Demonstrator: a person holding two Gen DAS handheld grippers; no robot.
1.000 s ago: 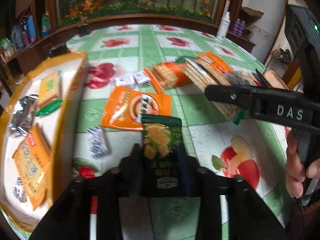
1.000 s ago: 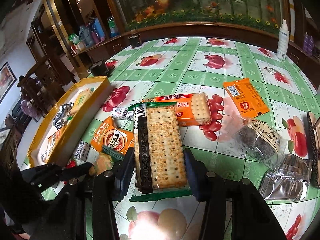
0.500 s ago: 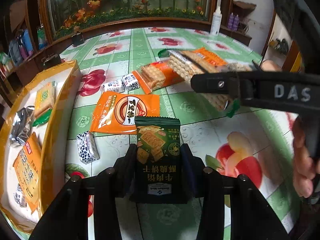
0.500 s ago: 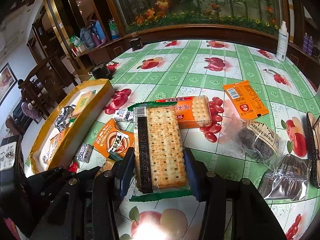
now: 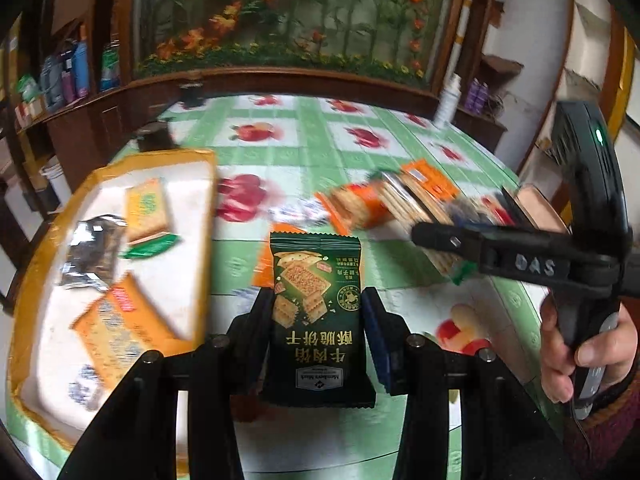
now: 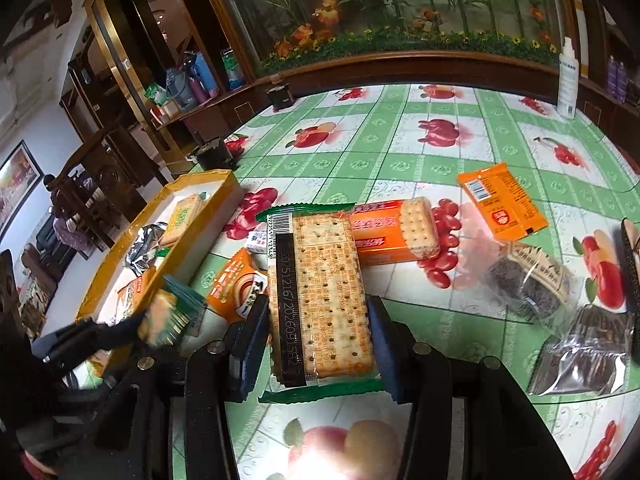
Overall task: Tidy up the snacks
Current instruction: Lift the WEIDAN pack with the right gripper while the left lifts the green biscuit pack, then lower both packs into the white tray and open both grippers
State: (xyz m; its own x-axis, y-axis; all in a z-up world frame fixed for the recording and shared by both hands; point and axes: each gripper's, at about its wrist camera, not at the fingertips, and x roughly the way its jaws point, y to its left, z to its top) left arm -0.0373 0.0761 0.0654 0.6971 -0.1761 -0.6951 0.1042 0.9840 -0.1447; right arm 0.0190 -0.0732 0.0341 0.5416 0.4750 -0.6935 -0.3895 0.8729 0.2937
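My left gripper [image 5: 316, 300] is shut on a dark green cracker packet [image 5: 316, 344] and holds it lifted off the table, just right of the yellow-rimmed tray [image 5: 202, 240]. In the right wrist view the same green packet [image 6: 176, 308] shows blurred beside the tray's near wall [image 6: 188, 256]. My right gripper [image 6: 316, 308] is shut on a clear pack of square crackers [image 6: 320, 272] with green end seals, held low over the green fruit-print tablecloth. The tray holds several packets.
On the cloth lie an orange cracker pack [image 6: 396, 232], an orange sachet [image 6: 500, 204], a clear bag of dark snacks [image 6: 528, 276], a foil bag [image 6: 584, 352], an orange round-logo packet [image 6: 236, 284]. A white bottle [image 6: 568, 80] stands at the far edge. A hand [image 5: 576, 344] grips the right tool.
The left jaws narrowed onto the green packet and raised it off the table, swinging toward the tray. The right gripper and its cracker pack stayed put.
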